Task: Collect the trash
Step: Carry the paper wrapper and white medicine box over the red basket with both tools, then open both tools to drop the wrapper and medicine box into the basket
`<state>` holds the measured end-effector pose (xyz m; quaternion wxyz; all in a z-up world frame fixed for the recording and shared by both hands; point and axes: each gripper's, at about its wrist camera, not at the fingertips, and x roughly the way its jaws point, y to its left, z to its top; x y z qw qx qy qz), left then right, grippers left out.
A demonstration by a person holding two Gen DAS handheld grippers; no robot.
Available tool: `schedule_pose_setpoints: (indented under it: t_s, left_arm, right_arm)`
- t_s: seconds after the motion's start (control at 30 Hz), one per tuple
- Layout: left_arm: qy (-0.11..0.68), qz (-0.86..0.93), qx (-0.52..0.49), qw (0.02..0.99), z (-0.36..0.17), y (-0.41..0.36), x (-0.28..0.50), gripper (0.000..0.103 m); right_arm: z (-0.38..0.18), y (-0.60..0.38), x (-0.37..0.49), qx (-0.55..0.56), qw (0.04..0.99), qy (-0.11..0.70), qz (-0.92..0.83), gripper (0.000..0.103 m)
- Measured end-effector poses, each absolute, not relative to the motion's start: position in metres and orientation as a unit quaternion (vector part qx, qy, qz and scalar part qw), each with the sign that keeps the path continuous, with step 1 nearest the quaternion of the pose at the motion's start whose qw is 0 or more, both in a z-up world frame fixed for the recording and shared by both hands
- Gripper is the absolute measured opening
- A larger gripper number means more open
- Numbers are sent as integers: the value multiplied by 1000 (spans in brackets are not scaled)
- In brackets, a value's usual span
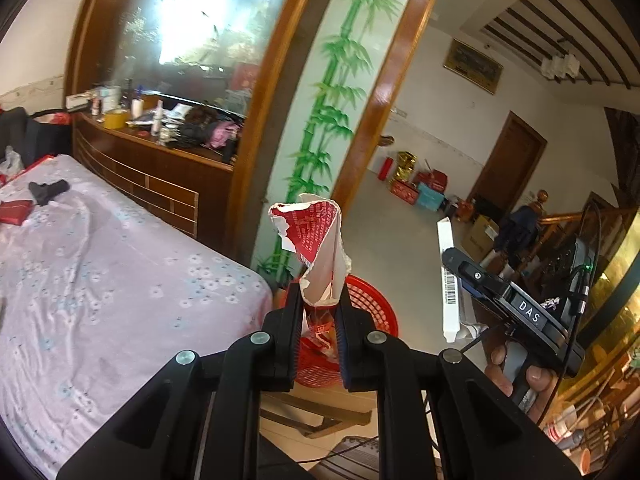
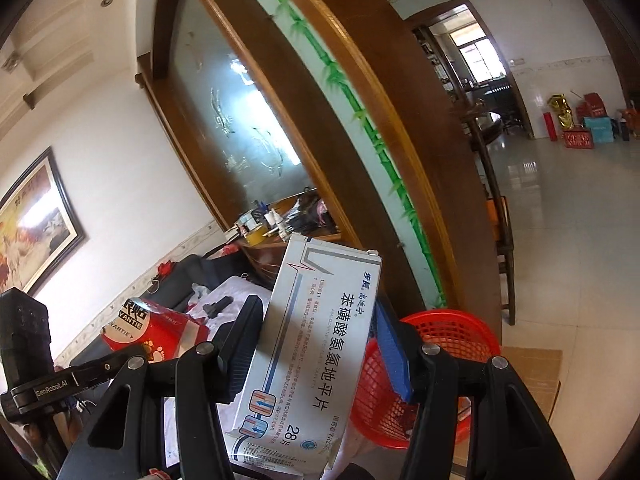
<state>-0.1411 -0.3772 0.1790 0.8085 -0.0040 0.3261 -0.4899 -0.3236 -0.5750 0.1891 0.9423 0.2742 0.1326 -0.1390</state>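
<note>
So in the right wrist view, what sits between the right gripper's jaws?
A white medicine box with blue print, pinched across its width by the right gripper. The red basket lies just beyond it.

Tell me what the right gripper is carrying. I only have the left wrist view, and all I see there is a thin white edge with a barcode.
Observer: The right gripper is clamped on a white and blue medicine box, with its printed face towards that camera.
Operator: Is the basket close to it?
Observer: Yes. The red basket shows just past the box on the right, with a flat cardboard sheet right behind it.
Operator: How does my left load look from that side?
Observer: The red pack held in the left gripper shows a black label and small footprint marks.
</note>
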Motion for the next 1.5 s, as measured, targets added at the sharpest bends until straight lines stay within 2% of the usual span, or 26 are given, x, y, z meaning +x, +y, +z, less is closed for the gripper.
schedule_pose_setpoints:
  t_s: [0.3, 0.63, 1.07, 1.13, 1.2, 1.27, 1.43, 1.5]
  left_arm:
    - [352, -528, 27, 772, 155, -431, -139, 14]
    - [400, -552, 54, 730, 103, -489, -122, 14]
    - [448, -539, 87, 707, 51, -525, -110, 15]
    - [446, -535, 97, 711, 47, -528, -110, 24]
    - [451, -531, 98, 711, 43, -528, -110, 51]
    - [444, -531, 93, 716, 45, -522, -111, 53]
    - [422, -519, 87, 738, 63, -492, -112, 54]
    - [411, -510, 71, 752, 75, -470, -110, 60]
  right_arm:
    - [174, -600, -332, 301, 930, 137, -162, 60]
    - [144, -625, -320, 331, 915, 161, -165, 60]
    - [97, -656, -298, 374, 887, 205, -175, 61]
    - [94, -660, -294, 378, 885, 208, -175, 62]
    - [89, -664, -291, 383, 881, 211, -181, 62]
    - [82, -669, -288, 394, 873, 218, -188, 67]
    - [85, -667, -290, 402, 871, 214, -186, 69]
    - [94, -659, -291, 393, 877, 211, -179, 69]
